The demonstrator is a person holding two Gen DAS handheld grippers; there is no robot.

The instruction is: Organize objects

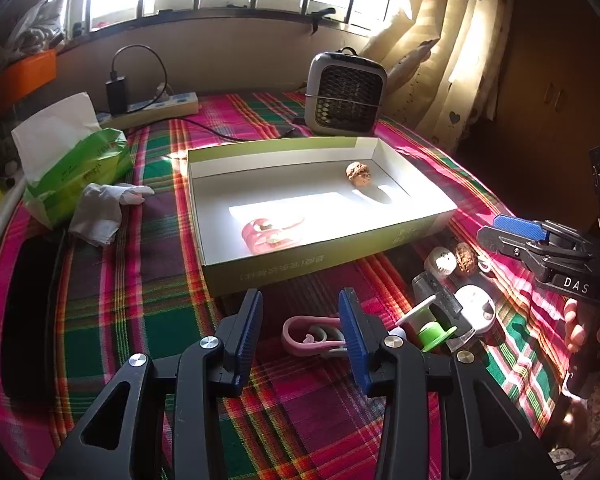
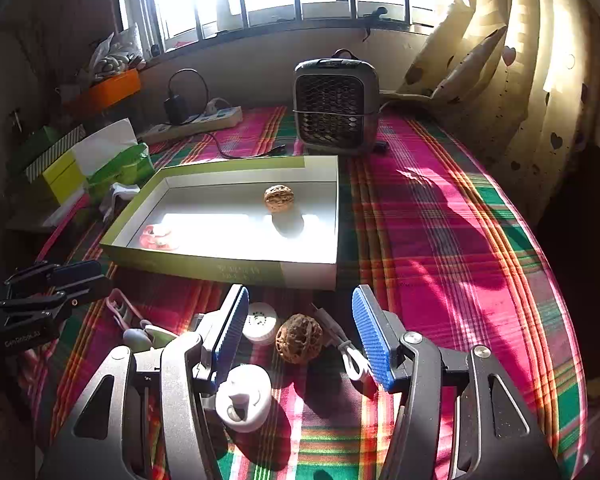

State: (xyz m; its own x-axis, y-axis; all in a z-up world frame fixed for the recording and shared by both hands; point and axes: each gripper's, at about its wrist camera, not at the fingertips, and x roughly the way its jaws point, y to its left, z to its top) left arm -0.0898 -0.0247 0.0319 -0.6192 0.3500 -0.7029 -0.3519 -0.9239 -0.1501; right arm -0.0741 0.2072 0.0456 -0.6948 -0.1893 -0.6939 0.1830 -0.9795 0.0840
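A shallow green-sided box [image 1: 300,258] [image 2: 204,266] lies on the plaid cloth and holds a walnut [image 1: 357,173] [image 2: 278,198] and a pink clip [image 1: 270,234] [image 2: 156,236]. In front of it lie another pink clip [image 1: 308,336] [image 2: 120,310], a second walnut [image 1: 466,260] [image 2: 299,338], a small white round cap [image 1: 442,262] [image 2: 262,322], a white round holder [image 1: 476,308] [image 2: 244,398] and a green-and-white piece [image 1: 432,330]. My left gripper [image 1: 302,336] is open over the pink clip. My right gripper [image 2: 300,332] [image 1: 516,232] is open around the second walnut.
A small grey heater [image 1: 346,92] [image 2: 336,106] stands behind the box. A tissue pack [image 1: 72,168] [image 2: 116,160] and crumpled tissue [image 1: 104,210] lie left. A power strip with charger [image 1: 160,104] [image 2: 204,118] sits at the back. A white cable [image 2: 350,354] lies beside the walnut.
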